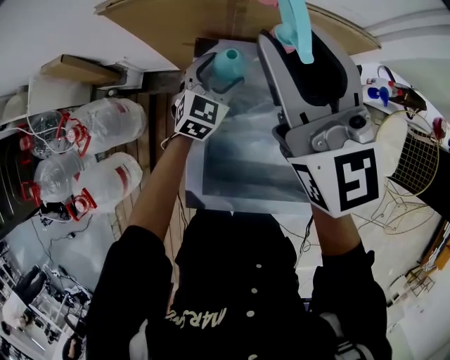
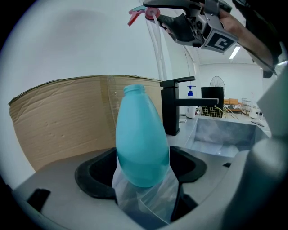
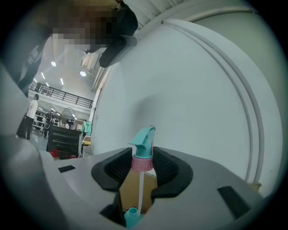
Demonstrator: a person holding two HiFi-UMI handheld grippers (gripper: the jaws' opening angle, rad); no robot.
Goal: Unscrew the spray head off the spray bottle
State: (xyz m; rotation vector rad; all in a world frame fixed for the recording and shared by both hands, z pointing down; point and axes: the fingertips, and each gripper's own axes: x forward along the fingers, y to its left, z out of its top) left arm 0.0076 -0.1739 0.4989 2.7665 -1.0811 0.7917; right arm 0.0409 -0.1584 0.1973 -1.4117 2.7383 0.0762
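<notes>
In the head view, your left gripper [image 1: 223, 72] is clamped on the bottle [image 1: 228, 62] above the far edge of the sink [image 1: 239, 165], keeping it upright so nothing spills. Your right gripper [image 1: 299, 39] rides higher, carrying the spray head [image 1: 295, 21].

The left gripper view shows the jaws pressed on the bottle's belly, its neck open and bare. The tube [image 2: 158, 49] hangs from above, beside the faucet [image 2: 173, 105].

In the right gripper view the jaws are closed on the pink collar, the firm part to turn, with the tube trailing down toward the neck. The head looks unscrewed and lifted (I judge the task essentially done).
</notes>
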